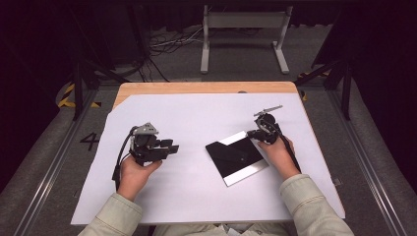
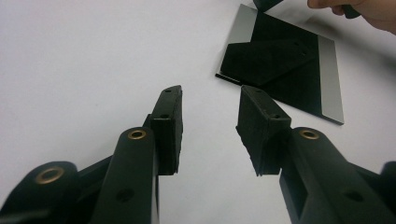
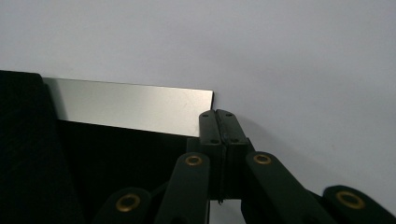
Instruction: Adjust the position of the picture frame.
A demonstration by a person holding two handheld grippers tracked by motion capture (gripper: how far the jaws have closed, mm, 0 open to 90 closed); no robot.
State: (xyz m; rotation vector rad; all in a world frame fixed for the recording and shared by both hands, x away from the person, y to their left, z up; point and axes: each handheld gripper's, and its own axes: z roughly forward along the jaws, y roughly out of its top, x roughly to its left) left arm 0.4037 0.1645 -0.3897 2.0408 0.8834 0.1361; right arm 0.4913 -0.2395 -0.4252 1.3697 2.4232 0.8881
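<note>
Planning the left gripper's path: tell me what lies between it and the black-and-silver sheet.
Nothing: in the high view, only bare white table cover separates the open left gripper from the black-and-silver sheet. The left gripper view shows the same bare stretch.

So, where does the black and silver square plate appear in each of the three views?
High view: the plate lies right of centre on the white sheet.
Left gripper view: the plate is at the upper right.
Right gripper view: the plate is at the left.
Shared landmark: its silver edge strip, next to the right gripper.
</note>
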